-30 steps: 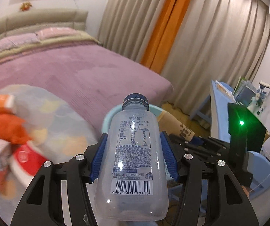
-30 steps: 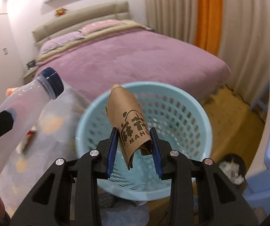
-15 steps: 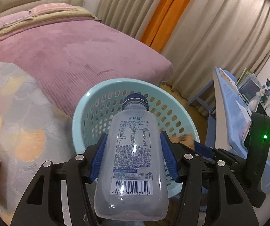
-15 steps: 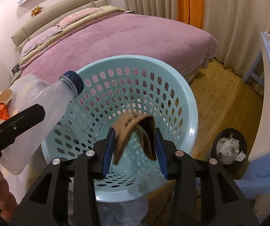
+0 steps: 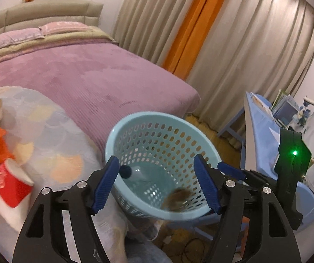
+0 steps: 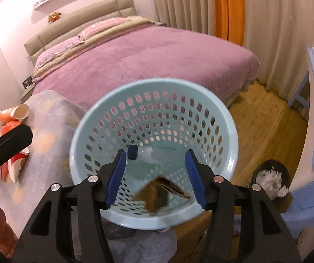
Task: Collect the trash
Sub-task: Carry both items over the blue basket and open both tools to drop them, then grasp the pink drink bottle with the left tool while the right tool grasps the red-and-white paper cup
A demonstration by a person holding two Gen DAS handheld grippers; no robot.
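Release over bin | my left gripper [image 5: 157,186] and right gripper [image 6: 155,175] both just opened, nothing between jaws, hovering above pale blue perforated plastic basket [image 6: 227,118] so drops land inside | clear plastic bottle with dark blue cap [image 6: 144,154] far-left on its bottom, crumpled brown paper bag [image 6: 157,196] near.

Glossy perforated plastic basket [image 6: 229,118], clear smooth plastic bottle [image 6: 150,154], matt brown paper cup [image 6: 157,194], ribbed plush bedspread [image 5: 86,72].

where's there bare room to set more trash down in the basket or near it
Inside the blue basket, the floor between the plastic bottle and the brown paper wrapper is bare, as is the far side. The patterned cloth beside the basket is free near it; its left edge is crowded with paper cups.
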